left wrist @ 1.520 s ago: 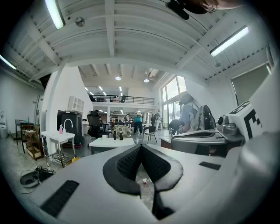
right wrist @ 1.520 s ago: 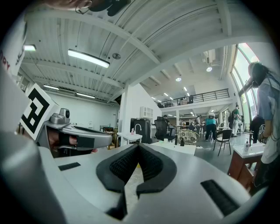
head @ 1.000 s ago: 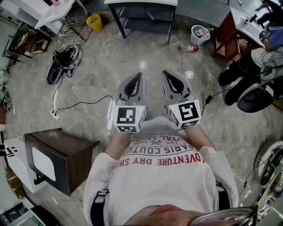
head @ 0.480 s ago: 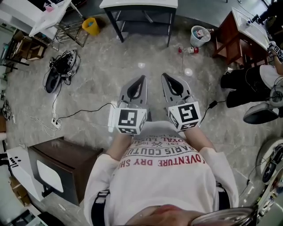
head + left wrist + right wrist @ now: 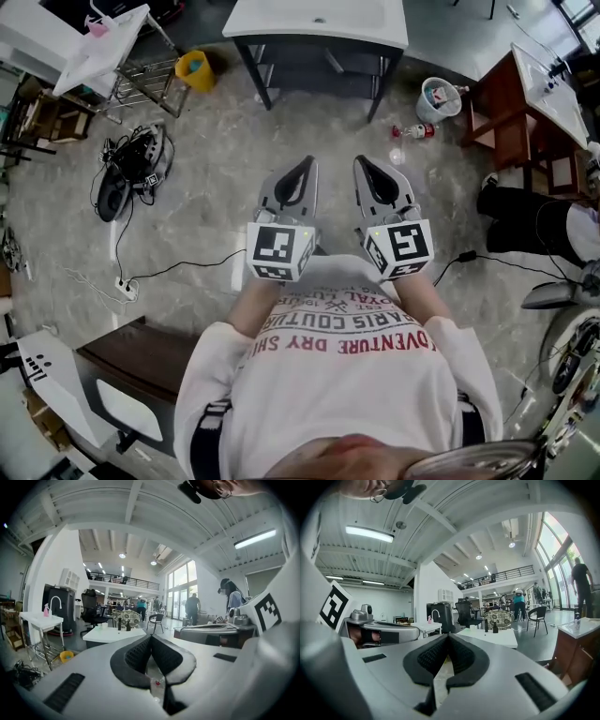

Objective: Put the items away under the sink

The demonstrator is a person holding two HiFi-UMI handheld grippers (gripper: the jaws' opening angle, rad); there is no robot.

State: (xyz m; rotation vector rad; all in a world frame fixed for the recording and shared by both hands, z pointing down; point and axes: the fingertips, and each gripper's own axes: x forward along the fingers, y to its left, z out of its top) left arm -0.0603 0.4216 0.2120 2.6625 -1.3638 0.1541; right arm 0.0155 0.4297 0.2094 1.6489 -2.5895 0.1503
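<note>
A white sink top on a dark frame (image 5: 319, 21) stands at the top centre of the head view, with open space under it. A small red-and-white bottle (image 5: 413, 131) lies on the floor to its right, beside a white pail (image 5: 437, 97) with things inside. My left gripper (image 5: 307, 163) and right gripper (image 5: 360, 160) are held side by side in front of the person's chest, pointing toward the sink. Both are shut with nothing between the jaws. The left gripper view shows the white top (image 5: 112, 634) ahead, and the right gripper view shows it too (image 5: 497, 637).
A yellow bucket (image 5: 194, 67) sits left of the sink by a wire rack. Cables and a black device (image 5: 131, 159) lie on the floor at left, with a power strip (image 5: 125, 286). A brown cabinet (image 5: 131, 361) stands at lower left, a wooden table (image 5: 525, 103) at right.
In the head view the floor and the brown cabinet have slid down and the sink stand shows more fully at the top. Both grippers stay shut, side by side.
</note>
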